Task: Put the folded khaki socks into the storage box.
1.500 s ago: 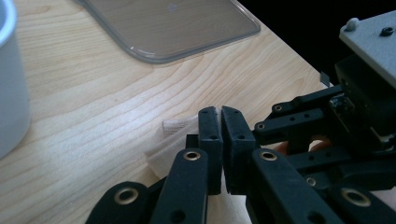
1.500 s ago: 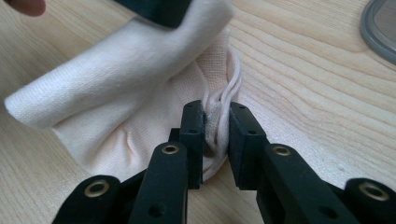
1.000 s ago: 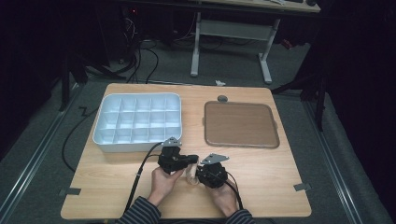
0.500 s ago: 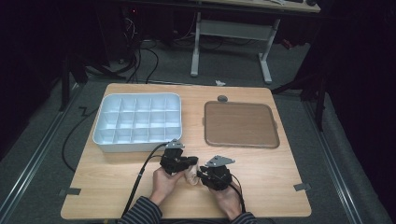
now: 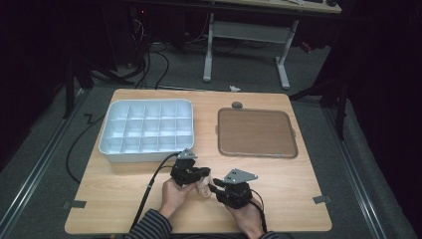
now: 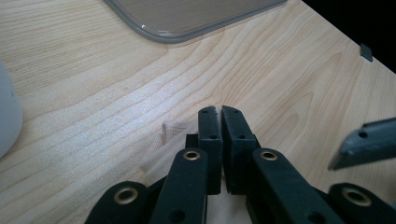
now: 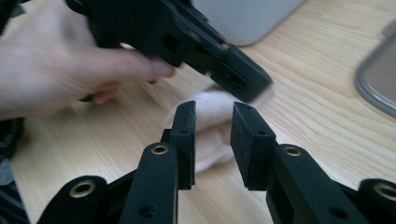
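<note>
**Wooden table and its load**

The light wooden table (image 5: 124,199) carried a white compartment tray (image 5: 146,130) and, to the right of that tray and apart from it, a brown lid (image 5: 256,132) lying flat. Nearer the person than the tray lay a pale cloth-like piece (image 7: 215,122). Beyond the lid sat a small grey disc (image 5: 237,105).

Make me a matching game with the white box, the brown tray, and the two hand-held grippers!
Things:
1. white divided box
2. brown tray
3. left hand-held gripper
4. right hand-held gripper

Descriptions:
A. jaws open
B. right half of the table
C. jaws shut on a pale cloth-like piece
D. left half of the table

Pairs: 1-D, 2-B, 3-C, 4-A
</note>
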{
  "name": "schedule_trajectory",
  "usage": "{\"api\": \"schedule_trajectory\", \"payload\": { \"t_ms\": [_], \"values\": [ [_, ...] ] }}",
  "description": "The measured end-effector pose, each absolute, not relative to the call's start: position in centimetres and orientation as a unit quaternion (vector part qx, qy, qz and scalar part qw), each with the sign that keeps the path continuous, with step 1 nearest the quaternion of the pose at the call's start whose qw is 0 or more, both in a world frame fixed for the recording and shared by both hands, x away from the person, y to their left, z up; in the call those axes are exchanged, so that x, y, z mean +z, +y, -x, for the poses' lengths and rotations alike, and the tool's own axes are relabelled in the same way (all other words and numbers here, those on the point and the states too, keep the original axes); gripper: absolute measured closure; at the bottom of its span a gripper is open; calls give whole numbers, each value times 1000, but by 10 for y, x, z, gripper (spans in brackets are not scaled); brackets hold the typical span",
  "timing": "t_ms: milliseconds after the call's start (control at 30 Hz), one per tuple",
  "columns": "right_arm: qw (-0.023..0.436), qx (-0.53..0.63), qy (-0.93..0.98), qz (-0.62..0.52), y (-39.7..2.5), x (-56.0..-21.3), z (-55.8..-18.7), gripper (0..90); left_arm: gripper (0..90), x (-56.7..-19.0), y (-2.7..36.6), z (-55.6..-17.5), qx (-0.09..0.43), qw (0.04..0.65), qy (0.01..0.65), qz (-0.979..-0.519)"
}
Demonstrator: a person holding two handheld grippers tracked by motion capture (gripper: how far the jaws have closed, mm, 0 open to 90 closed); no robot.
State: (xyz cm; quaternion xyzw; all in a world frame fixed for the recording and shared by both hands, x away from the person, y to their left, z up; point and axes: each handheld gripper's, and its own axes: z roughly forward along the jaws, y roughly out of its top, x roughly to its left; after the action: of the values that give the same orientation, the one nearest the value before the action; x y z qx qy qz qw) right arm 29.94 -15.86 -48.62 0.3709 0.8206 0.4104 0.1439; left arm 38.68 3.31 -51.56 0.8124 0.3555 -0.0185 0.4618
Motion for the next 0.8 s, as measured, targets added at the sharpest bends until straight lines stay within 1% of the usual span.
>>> {"api": "schedule_trajectory", "payload": {
  "t_ms": [267, 300, 333, 367, 400, 500, 800],
  "values": [
    [146, 401, 831, -357, -142, -485, -305, 709, 876, -515, 34, -387, -17, 460, 351, -815],
    [145, 397, 833, -357, -140, -488, -306, 744, 877, -515, 34, -386, -15, 459, 350, -816],
    [145, 397, 833, -357, -140, -488, -306, 744, 877, -515, 34, -386, -13, 460, 349, -816],
    [143, 392, 836, -356, -141, -491, -305, 787, 876, -515, 34, -386, -12, 459, 348, -817],
    [143, 392, 836, -356, -141, -491, -305, 787, 876, -515, 34, -386, -12, 460, 347, -817],
    [145, 383, 841, -354, -146, -499, -301, 845, 876, -515, 34, -385, -12, 460, 346, -817],
    [141, 366, 848, -356, -154, -519, -297, 870, 875, -516, 34, -387, -12, 461, 344, -818]
  ]
}}
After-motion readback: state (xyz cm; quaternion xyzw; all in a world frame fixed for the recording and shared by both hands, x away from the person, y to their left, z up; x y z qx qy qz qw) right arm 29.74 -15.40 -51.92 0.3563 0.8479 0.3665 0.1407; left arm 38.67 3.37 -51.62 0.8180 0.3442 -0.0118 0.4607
